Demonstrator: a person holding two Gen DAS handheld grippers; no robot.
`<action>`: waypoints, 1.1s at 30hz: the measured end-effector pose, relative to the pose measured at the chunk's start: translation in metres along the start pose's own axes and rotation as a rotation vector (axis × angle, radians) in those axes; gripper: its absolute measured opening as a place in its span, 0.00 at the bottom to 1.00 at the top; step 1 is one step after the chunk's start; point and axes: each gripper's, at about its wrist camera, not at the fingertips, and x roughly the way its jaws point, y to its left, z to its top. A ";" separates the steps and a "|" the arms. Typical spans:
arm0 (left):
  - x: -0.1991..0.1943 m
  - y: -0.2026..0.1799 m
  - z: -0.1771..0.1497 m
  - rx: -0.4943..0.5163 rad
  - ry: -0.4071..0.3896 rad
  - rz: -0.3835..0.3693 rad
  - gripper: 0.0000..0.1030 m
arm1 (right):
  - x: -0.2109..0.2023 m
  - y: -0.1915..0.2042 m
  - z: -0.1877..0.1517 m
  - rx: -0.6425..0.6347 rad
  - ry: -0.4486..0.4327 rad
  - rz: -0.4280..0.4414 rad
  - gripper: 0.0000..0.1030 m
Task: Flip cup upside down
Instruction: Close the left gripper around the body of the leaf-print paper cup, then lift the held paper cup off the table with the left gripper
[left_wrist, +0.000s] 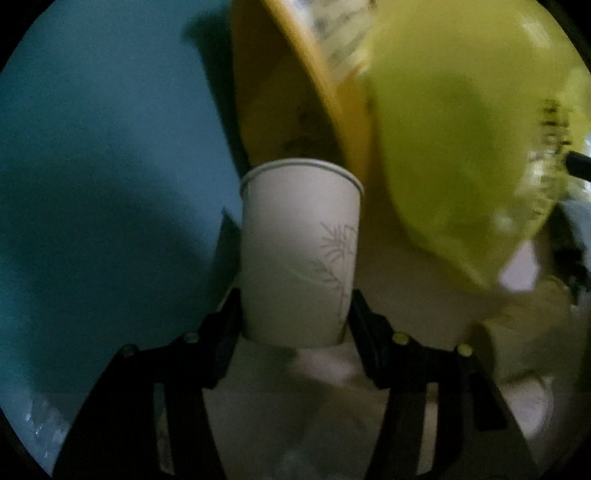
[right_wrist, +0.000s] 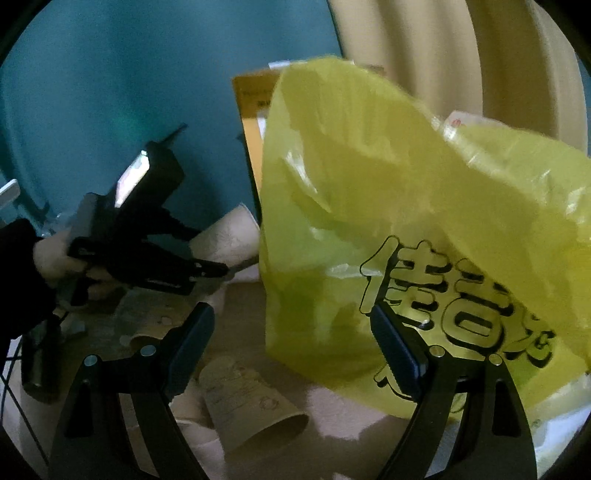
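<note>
Left hand-held gripper (left_wrist: 295, 317) closed on the cup (left_wrist: 301, 251), fingers (left_wrist: 229, 314) pressing both sides of the lower wall near the base, rim pointing away from the camera. Seen from the right wrist view, same cup (right_wrist: 229, 236) held off the table (right_wrist: 240, 317), tipped on its side with the mouth toward the yellow plastic bag (right_wrist: 388, 229). Probably mid-turn; not yet mouth-down.

Right hand-held gripper (right_wrist: 295, 347) spread wide, nothing between the fingers, hovering over the table near a second paper cup (right_wrist: 251, 402) lying on its side.

Handling, as a judgement: thin paper cup, very light, apparently empty though the inside is not in view. Wall soft and easily dented, stiffer at the rolled rim and at the base ring. Best taken low on the body, as now, with only enough squeeze to stop it slipping; a harder pinch at mid-height likely to crease or ovalise it. Paper surface fairly grippy, little risk of sliding out during rotation. So light that a tilted set-down may tip it over, so rim to meet the table flat before release.

Yellow plastic bag close by on the far side, with a cardboard box (left_wrist: 280, 110) behind; some risk of brushing them while turning.
</note>
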 end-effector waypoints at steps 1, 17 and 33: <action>-0.013 -0.003 -0.003 -0.005 -0.009 0.000 0.55 | -0.006 0.001 0.000 -0.005 -0.003 0.001 0.86; -0.157 -0.142 -0.167 -0.195 -0.071 0.000 0.55 | -0.104 0.035 -0.047 -0.127 0.052 0.107 0.86; -0.166 -0.266 -0.290 -0.299 -0.014 0.018 0.55 | -0.149 0.089 -0.157 -0.322 0.185 0.296 0.86</action>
